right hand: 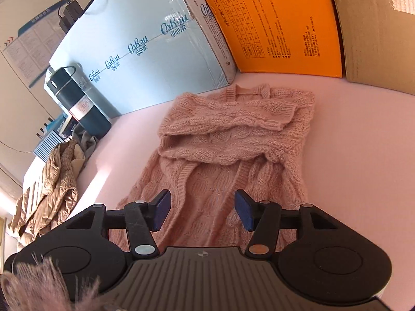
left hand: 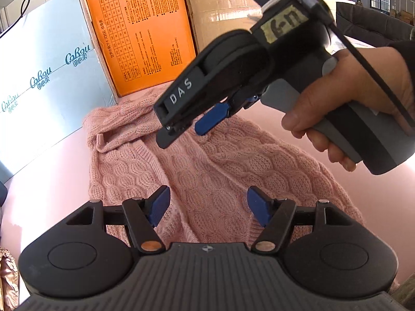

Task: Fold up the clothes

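A pink cable-knit sweater (right hand: 233, 142) lies on the pink table (right hand: 363, 155), its sleeves folded across the chest and its neck toward the boxes. In the right wrist view my right gripper (right hand: 203, 211) hovers open over the sweater's lower part, with nothing pinched between its blue pads (right hand: 245, 212). The left wrist view shows my left gripper (left hand: 208, 207) open above the sweater (left hand: 207, 171) with its blue pads well apart. Ahead of it a hand (left hand: 345, 103) holds the right gripper (left hand: 197, 127) just above the knit.
Along the table's far side stand a light blue box (right hand: 145, 51), an orange box (right hand: 280, 26) and a brown carton (right hand: 376, 31). A dark flask (right hand: 83, 103) and a beige quilted garment (right hand: 52, 186) sit at the left. Fluffy pink fabric (right hand: 46, 285) shows at the bottom left.
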A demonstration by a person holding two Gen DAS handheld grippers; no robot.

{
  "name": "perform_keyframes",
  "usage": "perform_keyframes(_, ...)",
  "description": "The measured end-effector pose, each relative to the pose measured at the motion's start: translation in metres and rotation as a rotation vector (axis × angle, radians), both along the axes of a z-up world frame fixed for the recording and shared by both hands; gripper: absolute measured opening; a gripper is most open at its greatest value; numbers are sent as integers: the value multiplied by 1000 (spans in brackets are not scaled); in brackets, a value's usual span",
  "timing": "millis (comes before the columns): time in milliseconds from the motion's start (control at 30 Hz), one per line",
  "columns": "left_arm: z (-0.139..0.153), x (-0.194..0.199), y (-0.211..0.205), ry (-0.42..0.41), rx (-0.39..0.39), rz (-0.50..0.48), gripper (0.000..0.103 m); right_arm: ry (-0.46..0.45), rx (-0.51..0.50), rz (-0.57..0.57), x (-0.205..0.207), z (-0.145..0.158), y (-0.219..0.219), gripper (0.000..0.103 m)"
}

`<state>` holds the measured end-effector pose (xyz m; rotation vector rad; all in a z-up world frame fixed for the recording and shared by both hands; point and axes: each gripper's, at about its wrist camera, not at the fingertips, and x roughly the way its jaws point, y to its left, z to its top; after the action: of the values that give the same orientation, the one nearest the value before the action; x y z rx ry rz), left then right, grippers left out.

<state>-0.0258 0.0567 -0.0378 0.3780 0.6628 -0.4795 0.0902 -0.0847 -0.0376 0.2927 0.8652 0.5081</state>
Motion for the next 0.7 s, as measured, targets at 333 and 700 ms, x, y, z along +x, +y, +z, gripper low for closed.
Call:
perform_keyframes(333,-7,4,3,75,-11,19,75,96,93,-123,12,-27,-22,8)
perform_keyframes(700,-4,4,5,54,-41,40,75,217,313,-79,20,-38,-4,12)
